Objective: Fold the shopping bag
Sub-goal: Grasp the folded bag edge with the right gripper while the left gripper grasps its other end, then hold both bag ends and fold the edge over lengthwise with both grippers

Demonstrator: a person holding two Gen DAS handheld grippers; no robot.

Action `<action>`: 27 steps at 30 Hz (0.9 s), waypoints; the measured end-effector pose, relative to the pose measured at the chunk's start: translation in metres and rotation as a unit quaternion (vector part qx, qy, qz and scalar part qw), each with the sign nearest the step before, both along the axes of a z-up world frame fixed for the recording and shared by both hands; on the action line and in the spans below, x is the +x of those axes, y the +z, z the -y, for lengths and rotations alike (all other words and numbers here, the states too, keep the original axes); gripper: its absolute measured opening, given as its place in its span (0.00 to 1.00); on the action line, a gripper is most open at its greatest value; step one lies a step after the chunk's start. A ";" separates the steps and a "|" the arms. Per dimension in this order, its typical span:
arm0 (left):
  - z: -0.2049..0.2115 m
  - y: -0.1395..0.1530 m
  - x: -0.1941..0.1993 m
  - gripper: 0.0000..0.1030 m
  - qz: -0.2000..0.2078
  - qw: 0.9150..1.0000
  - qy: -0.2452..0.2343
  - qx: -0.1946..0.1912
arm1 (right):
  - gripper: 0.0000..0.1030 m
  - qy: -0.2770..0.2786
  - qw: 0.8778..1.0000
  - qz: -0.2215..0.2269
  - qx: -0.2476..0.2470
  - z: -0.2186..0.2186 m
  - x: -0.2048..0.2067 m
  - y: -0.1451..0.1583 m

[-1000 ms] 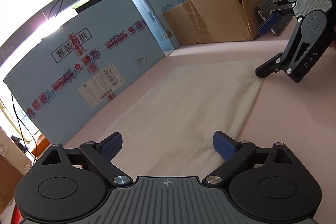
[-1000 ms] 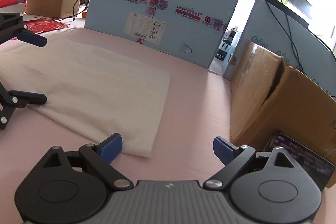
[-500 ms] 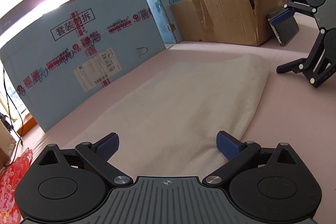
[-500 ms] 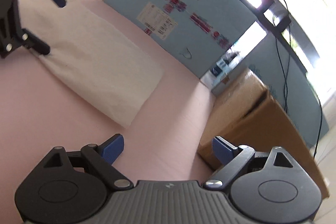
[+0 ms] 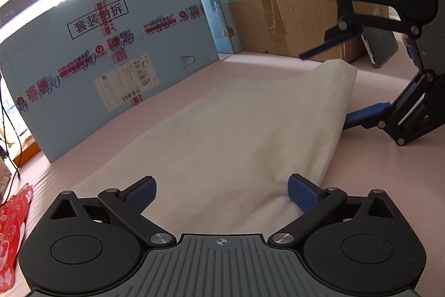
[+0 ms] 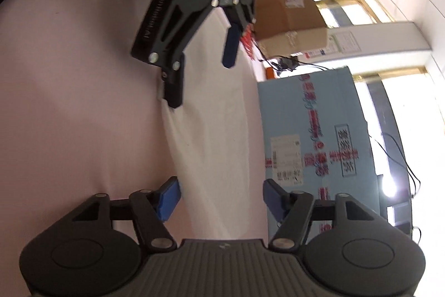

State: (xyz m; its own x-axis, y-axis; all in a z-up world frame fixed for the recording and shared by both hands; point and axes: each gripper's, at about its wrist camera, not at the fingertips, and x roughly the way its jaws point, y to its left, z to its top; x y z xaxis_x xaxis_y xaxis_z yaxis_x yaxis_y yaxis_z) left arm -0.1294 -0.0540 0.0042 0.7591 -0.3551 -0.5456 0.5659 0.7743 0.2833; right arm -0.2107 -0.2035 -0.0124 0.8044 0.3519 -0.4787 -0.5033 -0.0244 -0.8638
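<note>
The shopping bag [image 5: 242,130] is cream cloth, lying flat on the pink table [image 5: 375,185]. It also shows in the right wrist view [image 6: 211,135]. My left gripper [image 5: 221,189] is open, its blue fingers astride the bag's near end just above the cloth. My right gripper [image 5: 345,80] is open and turned on its side at the bag's far end, one finger above the cloth and one beside its edge. In the right wrist view my right gripper [image 6: 221,195] straddles the bag's edge, and the left gripper [image 6: 204,80] faces it from the other end.
A light blue printed board [image 5: 105,52] stands along the table's far side. A brown cardboard box [image 5: 286,21] stands at the back right with a dark flat device [image 5: 381,46] leaning on it. Red paper [image 5: 11,230] lies at the left edge.
My right gripper has rolled onto its side and swung round to the bag's far end, now facing the left gripper. My left gripper has moved slightly forward over the near end.
</note>
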 end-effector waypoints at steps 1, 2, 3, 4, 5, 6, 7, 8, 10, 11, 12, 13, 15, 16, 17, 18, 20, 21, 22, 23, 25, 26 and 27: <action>-0.001 0.000 0.001 0.99 -0.001 1.000 0.000 0.000 | 0.43 0.004 1.000 -0.010 -0.008 -0.001 0.000 0.000; -0.001 0.000 0.001 0.99 -0.001 1.000 0.000 -0.001 | 0.39 0.003 1.000 -0.021 -0.010 -0.002 0.001 0.000; -0.001 0.000 0.001 0.99 -0.001 1.000 -0.001 0.000 | 0.32 0.000 0.999 -0.032 -0.011 -0.002 0.003 0.000; 0.000 0.000 0.000 0.99 0.003 1.000 -0.003 0.003 | 0.24 -0.005 0.999 -0.041 -0.011 -0.002 0.004 0.000; 0.001 0.001 -0.002 0.99 0.013 1.000 -0.008 0.010 | 0.21 -0.008 0.999 -0.049 -0.010 -0.002 0.005 0.000; 0.001 0.002 -0.007 0.99 0.027 0.999 -0.019 0.016 | 0.16 -0.012 0.998 -0.057 -0.008 -0.002 0.005 0.001; 0.002 0.003 -0.012 0.99 0.041 0.998 -0.032 0.023 | 0.14 -0.015 0.998 -0.064 -0.004 -0.002 0.005 0.001; 0.001 0.004 -0.018 0.99 0.052 0.997 -0.049 0.022 | 0.14 -0.019 0.997 -0.072 0.004 -0.001 0.005 0.003; -0.002 0.008 -0.030 0.99 0.073 0.994 -0.086 0.015 | 0.14 -0.031 0.995 -0.091 0.029 0.001 0.007 0.009; -0.003 0.009 -0.034 0.99 0.079 0.992 -0.102 0.011 | 0.13 -0.038 0.993 -0.099 0.045 0.003 0.009 0.013; -0.002 0.011 -0.037 0.99 0.083 0.989 -0.118 0.007 | 0.12 -0.046 0.991 -0.108 0.060 0.004 0.011 0.018; -0.002 0.012 -0.040 0.99 0.086 0.988 -0.131 0.007 | 0.11 -0.055 0.988 -0.118 0.078 0.006 0.014 0.023; -0.003 0.012 -0.044 0.96 0.085 0.985 -0.148 0.017 | 0.09 -0.071 0.981 -0.137 0.114 0.012 0.020 0.034; -0.003 0.011 -0.044 0.87 0.082 0.985 -0.152 0.029 | 0.09 -0.079 0.978 -0.147 0.128 0.015 0.021 0.039; -0.003 0.010 -0.044 0.81 0.079 0.984 -0.157 0.040 | 0.09 -0.084 0.974 -0.156 0.140 0.019 0.021 0.044; -0.006 0.010 -0.043 0.63 0.071 0.984 -0.158 0.047 | 0.09 -0.092 0.969 -0.171 0.154 0.024 0.021 0.050; -0.014 0.013 -0.043 0.39 0.055 0.983 -0.166 0.057 | 0.09 -0.105 0.961 -0.194 0.170 0.031 0.021 0.059; -0.018 0.015 -0.045 0.38 0.047 0.982 -0.173 0.061 | 0.09 -0.112 0.956 -0.205 0.177 0.034 0.020 0.063; -0.021 0.015 -0.046 0.36 0.037 0.981 -0.179 0.064 | 0.09 -0.119 0.951 -0.219 0.182 0.038 0.019 0.067; -0.028 0.016 -0.047 0.35 0.015 0.980 -0.189 0.063 | 0.09 -0.126 0.946 -0.236 0.184 0.041 0.019 0.069; -0.038 0.014 -0.045 0.28 -0.023 0.979 -0.194 0.063 | 0.09 -0.131 0.933 -0.276 0.189 0.046 0.020 0.069; -0.044 0.015 -0.043 0.27 -0.036 0.979 -0.195 0.051 | 0.09 -0.133 0.925 -0.300 0.189 0.048 0.021 0.068; -0.050 0.015 -0.042 0.27 -0.048 0.979 -0.196 0.038 | 0.09 -0.135 0.918 -0.321 0.189 0.050 0.021 0.065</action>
State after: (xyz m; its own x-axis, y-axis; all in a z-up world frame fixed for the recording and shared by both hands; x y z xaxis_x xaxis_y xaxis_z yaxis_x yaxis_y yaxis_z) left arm -0.1711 -0.0041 0.0196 0.5175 -0.5641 -0.6434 0.8414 0.4720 0.2630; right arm -0.1897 -0.2533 0.0524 0.4819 0.4188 -0.7697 -0.8550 0.4169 -0.3085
